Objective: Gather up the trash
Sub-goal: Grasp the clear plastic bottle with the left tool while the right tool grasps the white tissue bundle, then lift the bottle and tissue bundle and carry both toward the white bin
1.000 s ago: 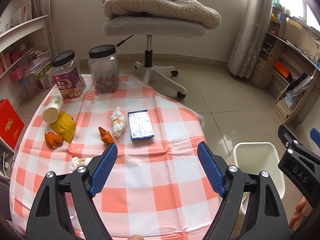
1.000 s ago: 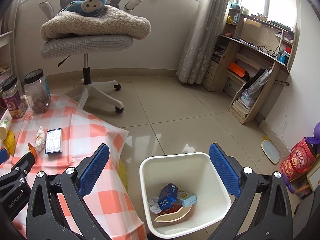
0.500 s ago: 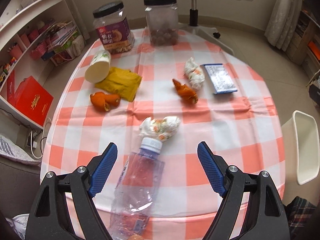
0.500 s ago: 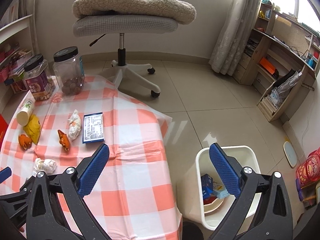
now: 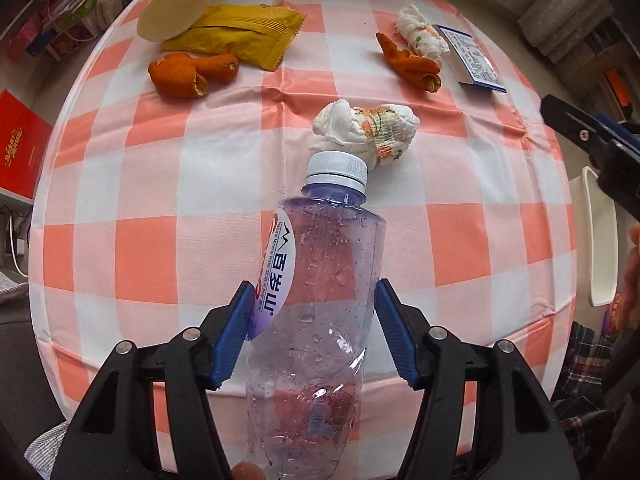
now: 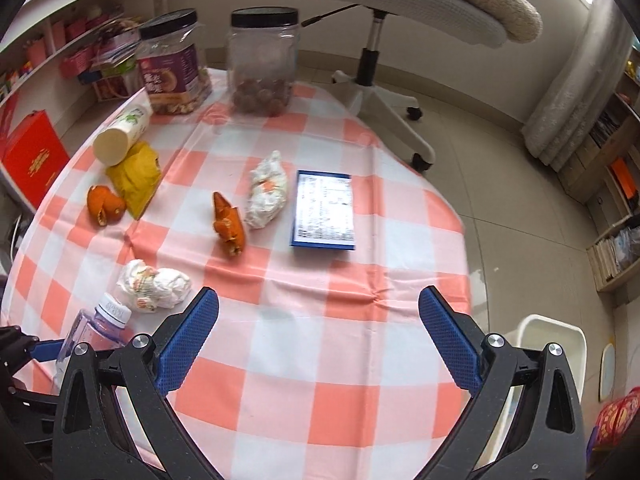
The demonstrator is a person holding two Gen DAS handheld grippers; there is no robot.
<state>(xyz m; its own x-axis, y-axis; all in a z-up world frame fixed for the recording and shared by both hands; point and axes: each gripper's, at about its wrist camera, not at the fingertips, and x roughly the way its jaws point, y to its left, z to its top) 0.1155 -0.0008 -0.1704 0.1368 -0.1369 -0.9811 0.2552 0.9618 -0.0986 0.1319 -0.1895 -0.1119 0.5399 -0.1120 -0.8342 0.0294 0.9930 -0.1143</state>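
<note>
Left gripper (image 5: pixel 314 330) jaws just closed in, blue pads now against both sides of the clear plastic bottle (image 5: pixel 320 300), which lies on the checkered tablecloth (image 5: pixel 160 184). Crumpled tissue (image 5: pixel 366 132) just past its cap. Right gripper (image 6: pixel 318 344) spread wide, nothing between jaws; orange peel (image 6: pixel 228 226) and blue card (image 6: pixel 324 210) ahead, white bin (image 6: pixel 552 344) to its right.
</note>
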